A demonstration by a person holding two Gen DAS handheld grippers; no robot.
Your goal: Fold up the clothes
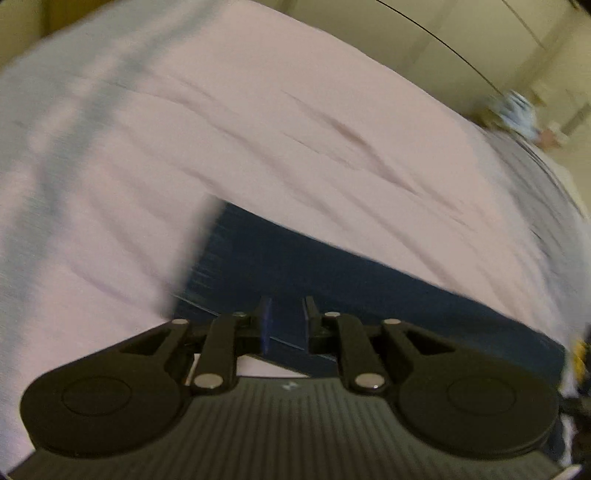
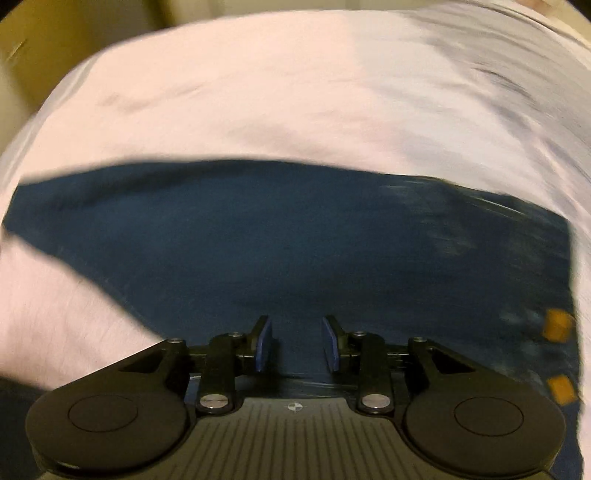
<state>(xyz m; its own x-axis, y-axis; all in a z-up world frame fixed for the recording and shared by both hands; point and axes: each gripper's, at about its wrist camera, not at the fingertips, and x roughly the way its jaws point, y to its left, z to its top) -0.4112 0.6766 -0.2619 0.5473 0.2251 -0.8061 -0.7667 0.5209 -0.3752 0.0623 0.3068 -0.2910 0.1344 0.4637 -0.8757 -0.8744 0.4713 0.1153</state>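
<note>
A dark blue garment (image 1: 332, 273) lies on a pale pink sheet (image 1: 295, 129), blurred by motion. My left gripper (image 1: 287, 319) stands at the garment's near edge. Its blue pads (image 1: 266, 321) are close together, with a strip of the blue cloth filling the narrow gap. In the right wrist view the same blue garment (image 2: 288, 236) spreads wide across the sheet (image 2: 258, 92). My right gripper (image 2: 297, 341) sits on its near part, pads (image 2: 264, 341) a little apart with cloth between them. Two yellow patches (image 2: 557, 328) show on the garment at the right.
The sheet covers a broad bed-like surface with soft creases (image 1: 351, 133). Beige walls (image 1: 443, 33) stand beyond its far edge. A blurred light blue and white object (image 1: 521, 110) sits at the far right corner, and a thin dark cable (image 1: 436, 33) runs above.
</note>
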